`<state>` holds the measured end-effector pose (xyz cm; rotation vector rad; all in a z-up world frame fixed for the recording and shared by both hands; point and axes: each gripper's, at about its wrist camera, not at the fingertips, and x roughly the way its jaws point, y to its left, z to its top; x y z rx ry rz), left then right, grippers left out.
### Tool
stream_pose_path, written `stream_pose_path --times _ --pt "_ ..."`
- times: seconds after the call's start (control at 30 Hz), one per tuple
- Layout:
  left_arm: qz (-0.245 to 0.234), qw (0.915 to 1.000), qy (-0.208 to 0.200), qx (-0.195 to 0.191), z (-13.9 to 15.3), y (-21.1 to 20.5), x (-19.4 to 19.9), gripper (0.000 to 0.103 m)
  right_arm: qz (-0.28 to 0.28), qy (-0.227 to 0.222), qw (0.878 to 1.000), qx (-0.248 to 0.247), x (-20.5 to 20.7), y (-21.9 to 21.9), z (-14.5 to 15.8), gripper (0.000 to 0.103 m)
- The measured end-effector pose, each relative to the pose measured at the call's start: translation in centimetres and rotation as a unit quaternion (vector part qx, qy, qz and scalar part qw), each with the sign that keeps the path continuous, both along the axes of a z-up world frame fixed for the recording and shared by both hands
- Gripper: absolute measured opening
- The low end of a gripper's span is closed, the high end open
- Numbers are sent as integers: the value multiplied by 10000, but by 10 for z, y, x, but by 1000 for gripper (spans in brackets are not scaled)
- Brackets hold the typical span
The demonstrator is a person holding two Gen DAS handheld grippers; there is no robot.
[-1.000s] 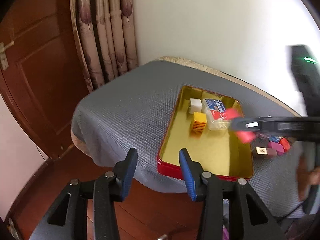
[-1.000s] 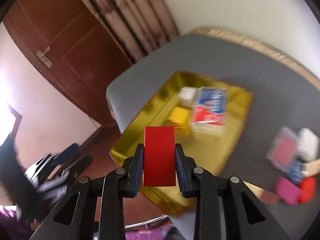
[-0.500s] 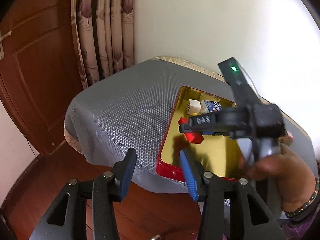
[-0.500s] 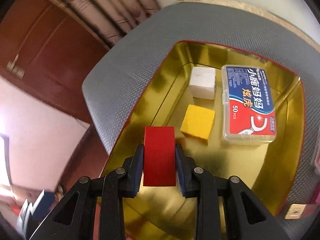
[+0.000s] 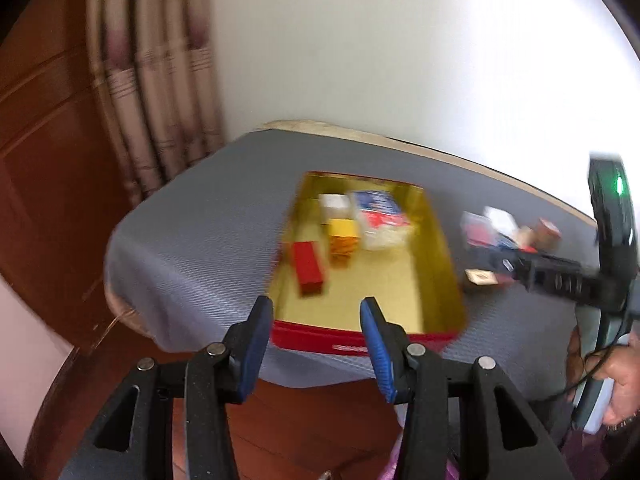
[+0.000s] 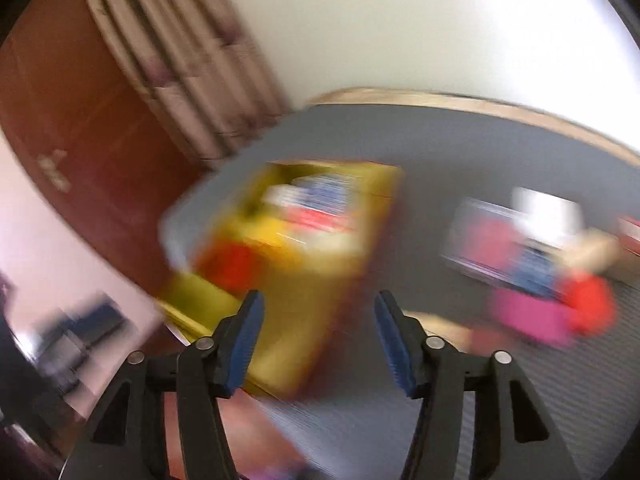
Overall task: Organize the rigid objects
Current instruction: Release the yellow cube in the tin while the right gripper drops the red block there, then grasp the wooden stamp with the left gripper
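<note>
A gold tray with a red rim (image 5: 352,340) lies on the grey table mat. In it are a red block (image 5: 307,267), a yellow block (image 5: 342,236), a white block (image 5: 334,203) and a blue-and-red floss box (image 5: 380,216). My left gripper (image 5: 316,308) hovers open and empty before the tray's near edge. My right gripper (image 6: 316,304) has its jaws opening, with nothing between them. It hangs above the tray's right side (image 6: 340,272), and this view is badly blurred. The red block (image 6: 236,264) shows as a smear at the left.
A pile of loose small items (image 5: 508,228) lies on the mat right of the tray; its pink and red pieces (image 6: 540,304) are blurred. A person's hand (image 5: 616,380) holds the right tool. Curtain, brown door and white wall stand behind the table.
The right gripper let go of the red block, which now lies in the tray's left part. It then swung away to the right toward the loose pile. The left gripper shifted slightly.
</note>
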<state>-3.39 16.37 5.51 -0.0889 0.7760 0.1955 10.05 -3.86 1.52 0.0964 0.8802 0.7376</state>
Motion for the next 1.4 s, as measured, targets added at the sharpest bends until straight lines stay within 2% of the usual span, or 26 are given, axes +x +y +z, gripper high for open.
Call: stream_pose_path --times 0.07,0.1,0.13,0.27,0.3,0.37,0.43,0.53,0.57,0.6,0.67,0.73,0.77,0.8,0.9,0.97,1.1,1.17,1.23,1.33,1.4 --pt "-417 9991 38 -14 -1 -15 1 46 -490 -160 9968 -605 -2 -51 -21 59" --pt "-626 9980 67 -40 -1 -22 3 46 -808 -196 9912 -1032 -3 -78 -35 59" --pt "-838 9964 81 -93 -1 -29 4 46 -1027 -148 9866 -1256 -2 -101 -43 59" --pt "-1769 9823 353 -511 -3 -56 21 46 -1810 29 9697 -1641 3 -174 -69 60" --pt "-2070 9758 392 -591 -3 -64 29 46 -1943 49 9669 -1655 3 -191 -74 62" --pt "-2536 9652 413 -488 1 -81 44 46 -2093 51 9655 -1549 1 -208 -77 66" --pt "-3133 9486 390 -224 5 -100 62 47 -2148 45 9670 -1370 -3 -220 -76 73" --pt "-3861 9191 787 9 -3 -133 99 47 -2091 -60 9682 -1371 -7 -219 -78 79" --pt "-3987 9127 896 64 -7 -142 110 47 -2057 -83 9685 -1403 -6 -218 -79 80" --pt "-4169 9022 1096 134 -13 -153 123 47 -2031 -100 9687 -1427 -4 -216 -79 82" --pt "-4316 8897 1445 371 -27 -170 148 47 -2004 -94 9697 -1391 -4 -216 -79 83" --pt "-4489 8765 1687 427 -37 -179 161 47 -1992 -61 9718 -1263 -3 -218 -80 85" --pt "-4544 8712 1777 541 -43 -184 170 47 -2001 -39 9727 -1176 -3 -221 -80 85" --pt "-4541 8701 1803 650 -46 -187 175 47 -2005 -22 9732 -1121 -3 -223 -79 86" --pt "-4758 8526 2002 815 -60 -194 186 47 -1981 33 9754 -965 1 -221 -80 89" --pt "-4756 8475 2108 1057 -70 -197 195 47 -1956 54 9762 -934 2 -219 -81 92" --pt "-4766 8394 2418 992 -90 -197 209 46 -1925 73 9772 -895 5 -215 -83 94" --pt "-4694 8401 2560 915 -99 -194 215 38 -1925 93 9778 -817 7 -216 -83 94" --pt "-4639 8449 2582 658 -98 -191 218 22 -1929 108 9783 -755 7 -218 -83 95" --pt "-4366 8630 2493 499 -96 -187 217 20 -1916 117 9787 -730 7 -219 -83 96" --pt "-4120 8771 2460 225 -94 -181 213 20 -1906 107 9786 -770 7 -218 -83 96"
